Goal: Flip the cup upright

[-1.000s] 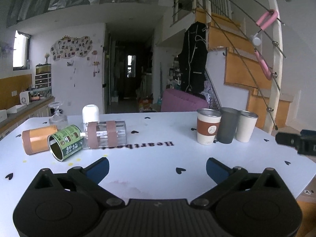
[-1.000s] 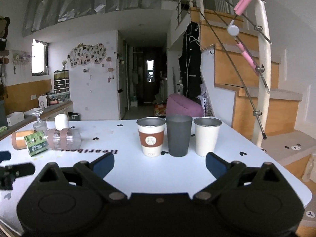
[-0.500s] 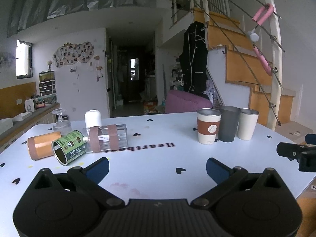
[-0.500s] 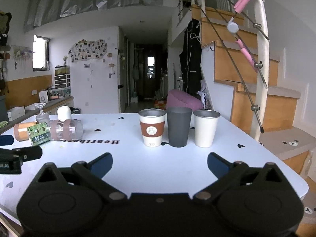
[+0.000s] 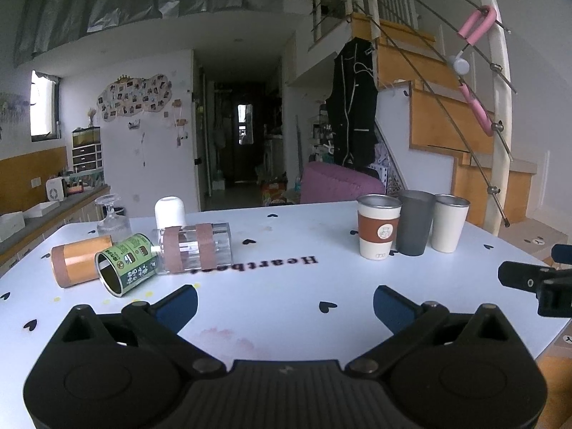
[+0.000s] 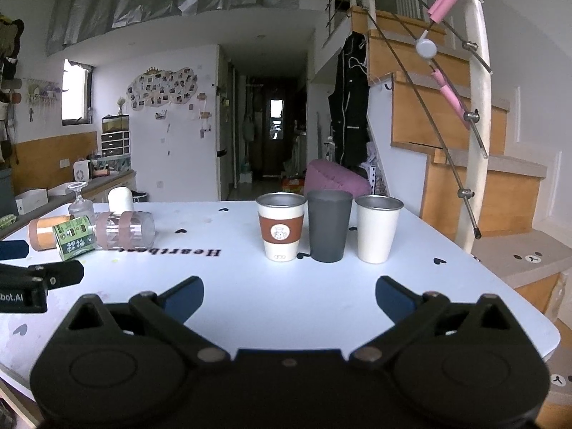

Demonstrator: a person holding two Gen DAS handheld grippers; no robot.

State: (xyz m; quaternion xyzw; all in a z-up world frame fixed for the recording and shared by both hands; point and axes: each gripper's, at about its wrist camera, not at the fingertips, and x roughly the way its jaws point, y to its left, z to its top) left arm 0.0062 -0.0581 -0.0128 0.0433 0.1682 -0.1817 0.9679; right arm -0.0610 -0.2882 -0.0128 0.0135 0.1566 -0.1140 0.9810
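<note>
A green cup (image 5: 125, 264) lies on its side at the left of the white table (image 5: 286, 286), mouth toward me. An orange cup (image 5: 77, 262) and a clear cup with brown bands (image 5: 195, 248) lie on their sides beside it. The three also show in the right wrist view: green (image 6: 74, 237), orange (image 6: 44, 231), clear (image 6: 123, 230). My left gripper (image 5: 285, 302) is open and empty, short of the lying cups. My right gripper (image 6: 289, 295) is open and empty, in front of three upright cups.
Three upright cups stand together: brown-sleeved (image 6: 281, 226), dark grey (image 6: 329, 225), white (image 6: 378, 228). An upside-down white cup (image 5: 169, 212) and an upside-down glass (image 5: 111, 216) stand behind the lying cups. The table's right edge (image 6: 518, 293) is near stairs.
Both grippers have drawn back a little and risen slightly; the cups look a bit farther. No cup has moved. Both grippers stayed open.
</note>
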